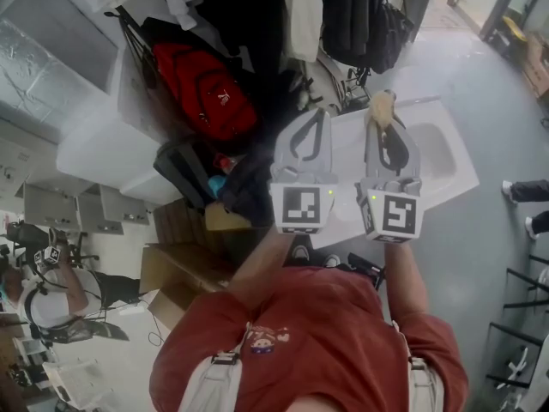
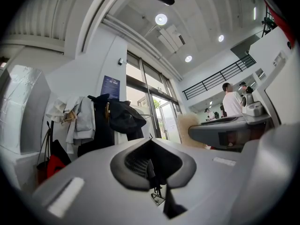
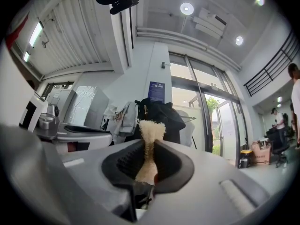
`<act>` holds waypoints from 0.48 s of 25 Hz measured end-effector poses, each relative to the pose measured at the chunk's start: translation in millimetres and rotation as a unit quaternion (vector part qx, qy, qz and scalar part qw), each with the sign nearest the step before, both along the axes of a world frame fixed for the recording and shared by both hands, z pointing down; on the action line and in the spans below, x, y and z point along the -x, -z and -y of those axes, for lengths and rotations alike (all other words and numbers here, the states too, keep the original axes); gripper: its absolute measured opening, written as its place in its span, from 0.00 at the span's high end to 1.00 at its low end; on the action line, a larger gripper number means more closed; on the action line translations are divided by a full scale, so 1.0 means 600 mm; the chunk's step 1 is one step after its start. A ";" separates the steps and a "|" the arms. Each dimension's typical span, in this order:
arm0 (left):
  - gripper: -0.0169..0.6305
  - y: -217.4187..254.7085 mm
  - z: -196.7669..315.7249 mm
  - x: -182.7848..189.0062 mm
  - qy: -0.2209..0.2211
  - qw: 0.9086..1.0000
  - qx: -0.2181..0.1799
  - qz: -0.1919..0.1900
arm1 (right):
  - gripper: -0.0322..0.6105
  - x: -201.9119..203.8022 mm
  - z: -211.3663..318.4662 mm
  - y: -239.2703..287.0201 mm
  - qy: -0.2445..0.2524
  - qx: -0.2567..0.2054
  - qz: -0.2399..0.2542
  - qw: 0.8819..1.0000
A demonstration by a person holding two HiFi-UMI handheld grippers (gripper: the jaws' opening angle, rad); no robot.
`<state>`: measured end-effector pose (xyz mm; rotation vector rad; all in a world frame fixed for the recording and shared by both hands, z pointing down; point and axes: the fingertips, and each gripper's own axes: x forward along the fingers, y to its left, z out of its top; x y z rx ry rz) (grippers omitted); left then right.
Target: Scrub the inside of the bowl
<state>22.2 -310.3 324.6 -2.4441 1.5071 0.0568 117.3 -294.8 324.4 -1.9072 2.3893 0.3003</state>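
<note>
In front of the person, the right gripper clamps a tan sponge. The left gripper has its jaws together, empty.

Two claws are counted, the left claw and the right claw. One marker cube is carried on each, which makes two. One scrub pad is seen. One white table is counted beyond the claws, and one red backpack is seen to its left. At least three round ceiling lights are counted in the right gripper view. At least two persons are made out far off in the left gripper view.
</note>
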 end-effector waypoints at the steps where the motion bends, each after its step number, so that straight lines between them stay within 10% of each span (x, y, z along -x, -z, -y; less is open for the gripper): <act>1: 0.97 -0.001 0.000 0.000 0.000 1.000 0.000 0.000 | 0.87 0.002 0.000 0.001 0.003 -0.002 -0.001 1.000; 12: 0.97 -0.008 -0.003 0.003 0.001 1.000 0.007 -0.005 | 0.87 -0.002 -0.002 -0.005 0.001 0.002 -0.005 1.000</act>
